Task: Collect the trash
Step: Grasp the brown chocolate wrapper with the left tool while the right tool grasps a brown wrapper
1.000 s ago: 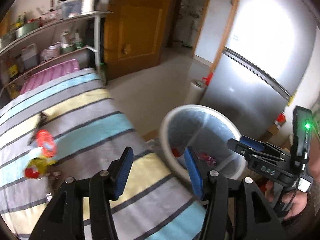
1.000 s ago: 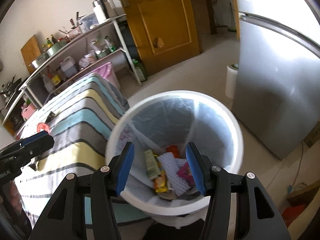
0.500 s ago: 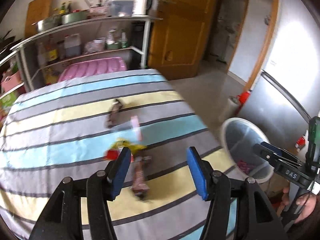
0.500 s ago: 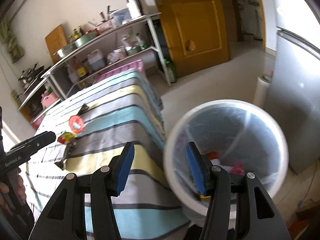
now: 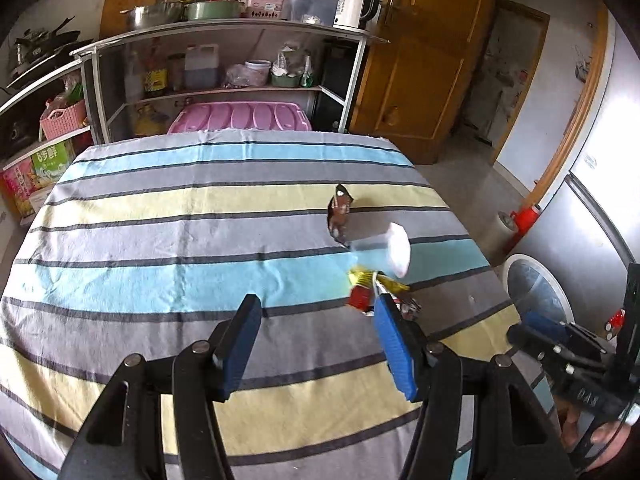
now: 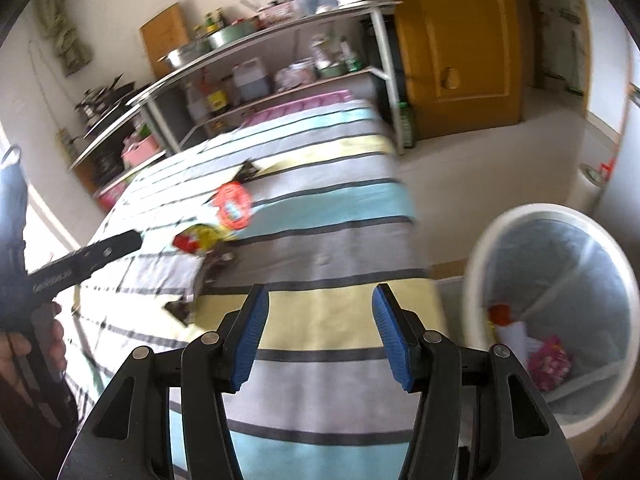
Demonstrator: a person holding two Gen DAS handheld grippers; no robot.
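Over the striped desk point(image 5: 160, 240) we tilt both tongs downward: left tongs point(image 5: 316, 344) released and empty, right tongs point(image 6: 318, 336) likewise. The wrappers point(image 5: 376, 284) lie just beyond the left tongs; the trash bin point(image 6: 480, 248) stands beside the desk's edge.

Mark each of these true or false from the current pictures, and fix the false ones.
1. Both tools are empty. True: nothing sits between the pads of the left tool or the right tool.
2. The trash bin is empty. False: wrappers already lie inside it.
3. Trash still lies on the striped cloth. True: a brown wrapper, a small cup and a yellow and red wrapper remain.
4. The bin stands on the cloth. False: it stands on the floor beside the table.
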